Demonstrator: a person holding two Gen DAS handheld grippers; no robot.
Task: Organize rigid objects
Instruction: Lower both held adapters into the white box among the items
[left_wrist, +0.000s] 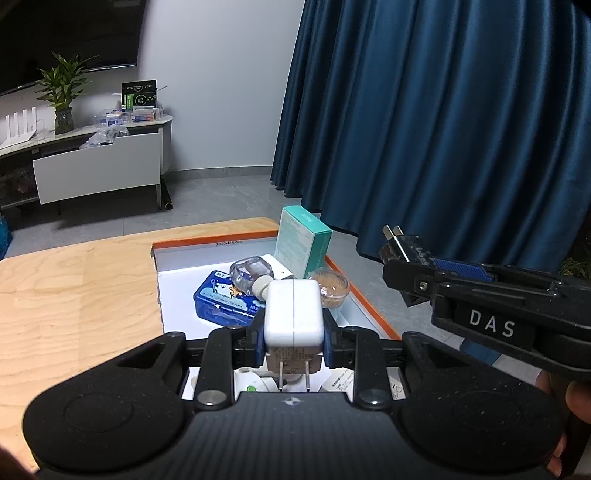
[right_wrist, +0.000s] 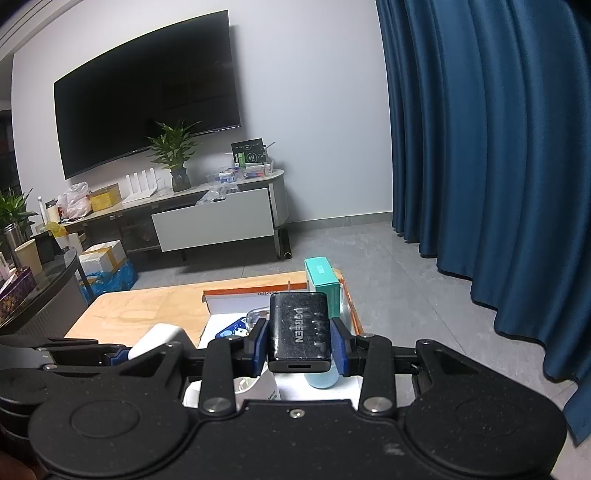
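My left gripper (left_wrist: 293, 338) is shut on a white charger (left_wrist: 293, 314), its two plug prongs pointing back toward the camera, above the orange-rimmed white box (left_wrist: 364, 291). My right gripper (right_wrist: 300, 349) is shut on a black charger (right_wrist: 298, 328), its port facing the camera. In the left wrist view the right gripper (left_wrist: 413, 269) hangs to the right of the box with the black charger's (left_wrist: 406, 247) prongs sticking out. Inside the box lie a blue tin (left_wrist: 218, 299), a clear bottle (left_wrist: 251, 273), a round lidded tub (left_wrist: 330, 285) and an upright teal carton (left_wrist: 303, 242).
The box sits at the right end of a wooden table (left_wrist: 74, 295). Blue curtains (left_wrist: 443, 110) hang close on the right. A TV stand (right_wrist: 214, 218) with an open white drawer, a plant (right_wrist: 173, 151) and a wall TV (right_wrist: 147, 88) stand across the grey floor.
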